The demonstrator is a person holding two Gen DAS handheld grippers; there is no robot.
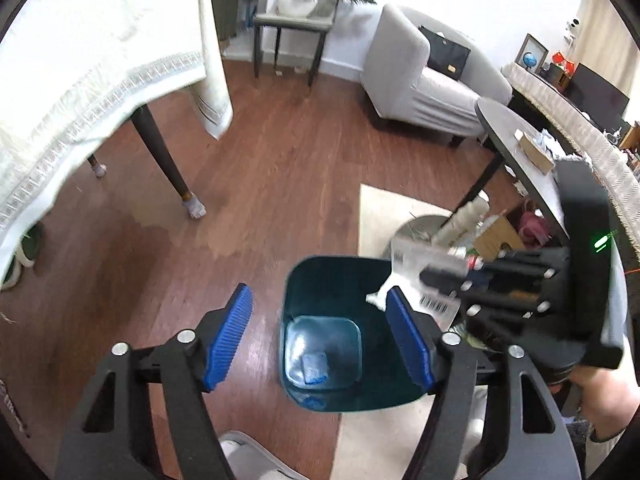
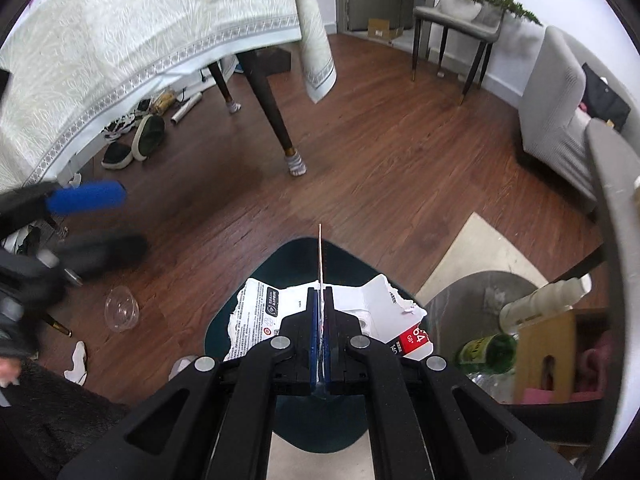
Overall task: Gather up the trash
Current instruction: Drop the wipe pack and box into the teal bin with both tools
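left tool (image 1: 320,336) hangs wide apart over the dark teal plastic trash bin (image 1: 332,280) on the brown wood floor (image 1: 280,152), nothing between its blue pads. right tool (image 2: 320,336) is pinched tight on a torn white printed package (image 2: 260,312), held edge-on right above the bin's mouth (image 2: 280,256); from the left wrist view that package (image 1: 416,268) is blurred, with a barcode showing. down in the bin lies something pale blue (image 1: 316,368), hard to make out. around it: a clear plastic cup (image 2: 122,308) and a crumpled white scrap (image 2: 78,360) lie on the floor, well apart from the bin. a green glass bottle (image 2: 490,354) and a wooden box (image 2: 556,344) crowd just beside the bin, under a dark round surface (image 1: 504,128). a cream tablecloth (image 2: 140,28) drapes another surface, shoes (image 2: 132,140) beneath it. the grey sofa (image 1: 420,76) is cut off at the edge.
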